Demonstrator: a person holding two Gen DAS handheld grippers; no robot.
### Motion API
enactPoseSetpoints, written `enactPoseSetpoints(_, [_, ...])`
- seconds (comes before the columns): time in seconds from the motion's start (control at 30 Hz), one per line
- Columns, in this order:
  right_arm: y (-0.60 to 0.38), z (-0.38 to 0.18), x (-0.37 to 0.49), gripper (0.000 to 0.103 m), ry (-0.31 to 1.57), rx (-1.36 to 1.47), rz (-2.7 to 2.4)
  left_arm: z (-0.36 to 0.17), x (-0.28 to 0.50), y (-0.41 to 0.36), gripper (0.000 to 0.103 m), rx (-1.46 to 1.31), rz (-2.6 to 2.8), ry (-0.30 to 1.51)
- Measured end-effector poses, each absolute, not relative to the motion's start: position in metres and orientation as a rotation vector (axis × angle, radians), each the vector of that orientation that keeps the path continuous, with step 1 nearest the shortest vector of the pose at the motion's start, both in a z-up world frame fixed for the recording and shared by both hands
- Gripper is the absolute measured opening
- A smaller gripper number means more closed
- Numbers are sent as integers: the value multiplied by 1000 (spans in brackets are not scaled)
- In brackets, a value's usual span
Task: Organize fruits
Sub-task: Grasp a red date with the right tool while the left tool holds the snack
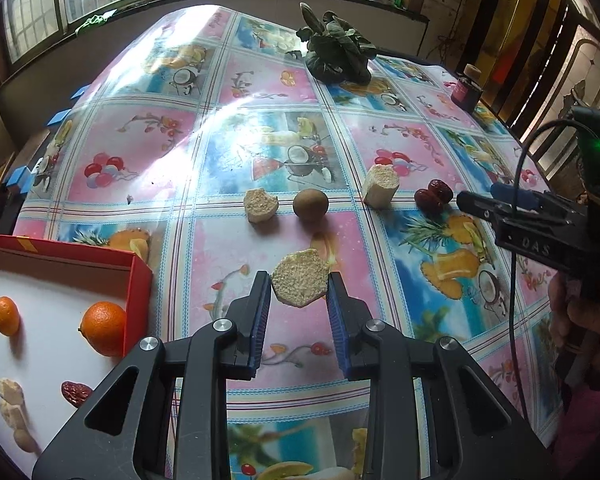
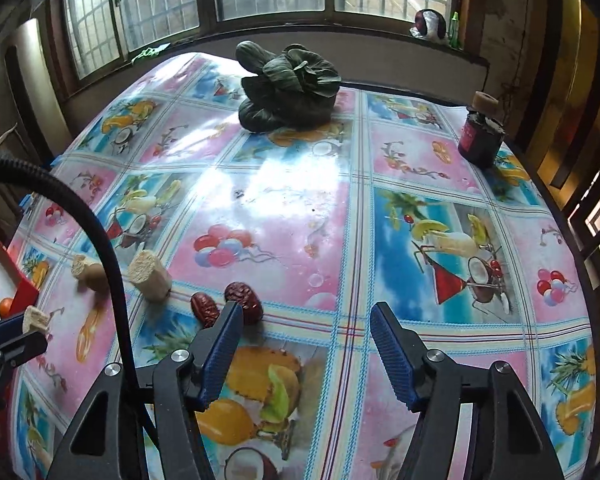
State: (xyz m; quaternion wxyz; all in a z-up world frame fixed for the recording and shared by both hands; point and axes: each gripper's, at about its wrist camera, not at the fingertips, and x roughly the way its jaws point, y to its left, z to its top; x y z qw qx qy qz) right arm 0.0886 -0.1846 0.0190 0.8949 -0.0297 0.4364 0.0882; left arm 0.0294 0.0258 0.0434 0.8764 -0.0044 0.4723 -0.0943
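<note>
Sugarcane chunk [image 1: 299,283] sits clamped in left claw [image 1: 299,286]; right claw [image 2: 306,316] gapes empty.

Bare cloth [image 2: 440,280] beyond dates [image 2: 228,306]

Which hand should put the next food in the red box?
Left. The left gripper already clamps a pale chunk, and the red box sits right beside it. The right gripper is open, holding nothing, near the dates, farther from the box.
</note>
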Motion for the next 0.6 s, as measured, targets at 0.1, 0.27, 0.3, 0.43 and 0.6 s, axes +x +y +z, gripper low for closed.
enactPoseSetpoints(0.1, [-172, 17, 75, 63, 933, -64, 294, 43, 29, 25, 27, -12, -198, 987])
enactPoseSetpoints(0.27, [-153, 3, 79, 55, 974, -71, 374, 46, 24, 28, 28, -16, -194, 983])
enactPoseSetpoints(0.3, [-152, 0, 82, 55, 978, -56, 391, 46, 24, 29, 28, -17, -192, 983])
enactPoseSetpoints(0.43, [-143, 0, 85, 53, 971, -9, 477, 49, 22, 36, 28, -22, -175, 978])
enactPoseSetpoints(0.6, [-134, 3, 84, 53, 948, -65, 457, 51, 22, 39, 28, -34, -171, 974])
